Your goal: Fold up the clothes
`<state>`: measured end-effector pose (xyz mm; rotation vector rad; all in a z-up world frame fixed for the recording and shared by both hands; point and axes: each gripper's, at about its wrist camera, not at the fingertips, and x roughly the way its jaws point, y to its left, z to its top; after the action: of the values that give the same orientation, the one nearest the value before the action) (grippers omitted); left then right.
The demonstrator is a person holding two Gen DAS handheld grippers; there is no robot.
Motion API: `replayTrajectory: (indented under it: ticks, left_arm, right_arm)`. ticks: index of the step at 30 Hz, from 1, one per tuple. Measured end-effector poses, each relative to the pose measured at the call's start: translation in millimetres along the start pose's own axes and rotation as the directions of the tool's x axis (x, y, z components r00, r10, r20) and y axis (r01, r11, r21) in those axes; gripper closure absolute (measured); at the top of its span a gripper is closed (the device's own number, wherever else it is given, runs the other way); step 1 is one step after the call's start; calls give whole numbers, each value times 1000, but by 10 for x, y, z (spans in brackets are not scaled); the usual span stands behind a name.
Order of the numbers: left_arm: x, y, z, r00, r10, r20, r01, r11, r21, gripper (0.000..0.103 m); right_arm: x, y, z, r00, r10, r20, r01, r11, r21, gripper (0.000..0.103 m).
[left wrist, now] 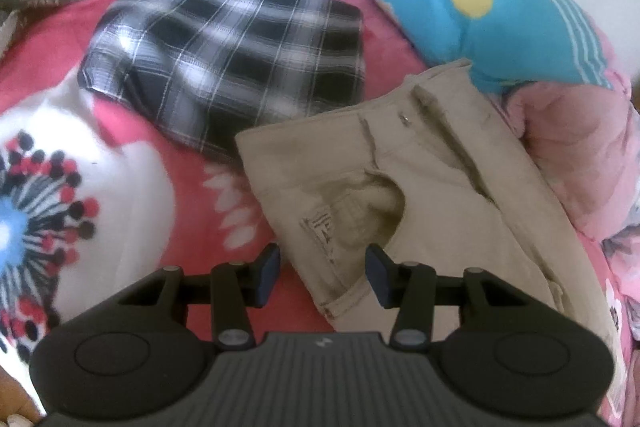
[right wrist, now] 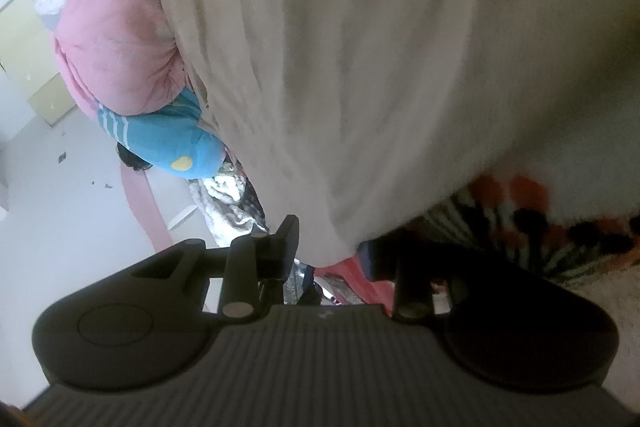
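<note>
left gripper (left wrist: 322, 275), jaws parted and empty, hovers over beige trousers (left wrist: 400, 195) lying on the bedspread (left wrist: 192, 195). right gripper (right wrist: 328, 251): grip on that cloth unclear. plaid shirt (left wrist: 228, 67) appears folded; trousers only half done.

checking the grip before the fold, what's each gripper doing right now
Left gripper: open, hovering over the beige trousers, holding nothing.
Right gripper: beige fabric between its jaws; grip cannot be told.

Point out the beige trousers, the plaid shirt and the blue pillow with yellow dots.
beige trousers (left wrist: 432, 195), left wrist view, on the seat panel near the pocket.
plaid shirt (left wrist: 236, 63), left wrist view, middle of the folded top face.
blue pillow (left wrist: 480, 11), left wrist view, beside a yellow dot.
</note>
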<state>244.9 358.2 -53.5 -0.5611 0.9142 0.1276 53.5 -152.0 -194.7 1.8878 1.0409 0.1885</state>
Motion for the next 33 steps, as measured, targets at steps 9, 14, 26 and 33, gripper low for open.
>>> replayTrajectory:
  ticks: [9, 14, 26, 33]
  left_arm:
    - [12, 13, 31, 999, 17, 32, -16, 999, -32, 90]
    - [-74, -85, 43, 998, 21, 57, -20, 1000, -17, 93]
    - [-434, -659, 251, 990, 17, 138, -21, 1000, 24, 94]
    - [-407, -1178, 441, 984, 27, 174, -37, 998, 53, 94]
  right_arm:
    - [68, 1, 13, 997, 75, -9, -75, 997, -12, 83]
    - [72, 25, 42, 992, 123, -19, -123, 991, -53, 99]
    - [-9, 527, 154, 975, 217, -56, -224, 941, -256, 101]
    - [-85, 1101, 351, 955, 293, -53, -286, 857, -429, 101]
